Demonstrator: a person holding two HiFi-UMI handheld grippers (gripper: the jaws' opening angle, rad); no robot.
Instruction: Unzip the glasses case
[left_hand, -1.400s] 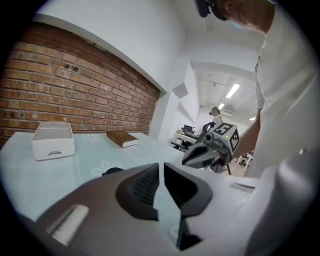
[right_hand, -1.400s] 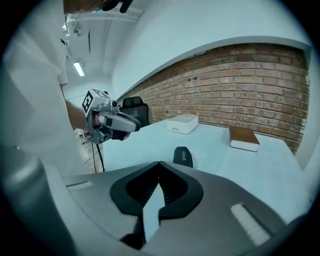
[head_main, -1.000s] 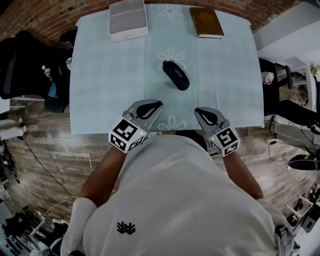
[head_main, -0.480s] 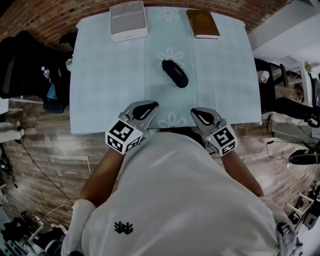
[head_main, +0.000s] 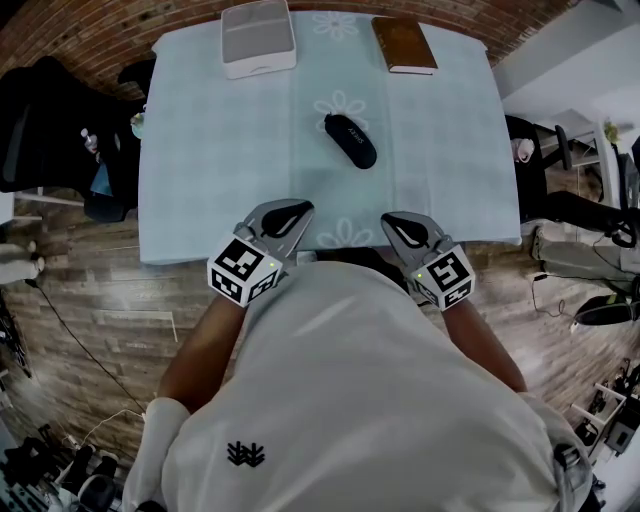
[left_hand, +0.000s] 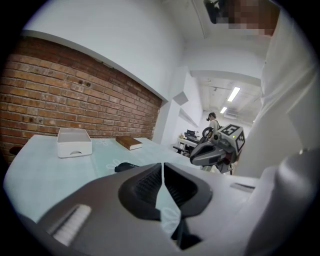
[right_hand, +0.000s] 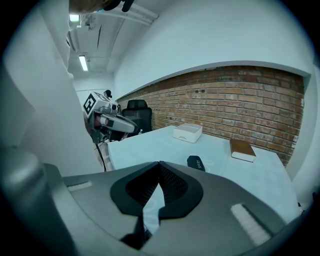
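On the glasses case (head_main: 351, 141), well beyond the fingertips, zip and lettering are too small to make out. The fingers (left_hand: 145, 186) of the left gripper (left_hand: 161, 167) hide its lower edge. Farther out, the head view's top edge cuts the white box (head_main: 258, 37).

1. The right gripper (right_hand: 159, 163) fills the lower part of the view, its jaws meeting at the tips with nothing between them.
2. Beyond the jaws, the black glasses case (right_hand: 196, 163) lies on the pale blue tablecloth (right_hand: 150, 145), well apart from them.
3. Farther back sit a white box (right_hand: 188, 132) and, to its right, a brown book (right_hand: 242, 149), both near the brick wall (right_hand: 225, 105).
4. The left gripper (right_hand: 131, 128) hangs at the table's left, before a black chair (right_hand: 136, 111).
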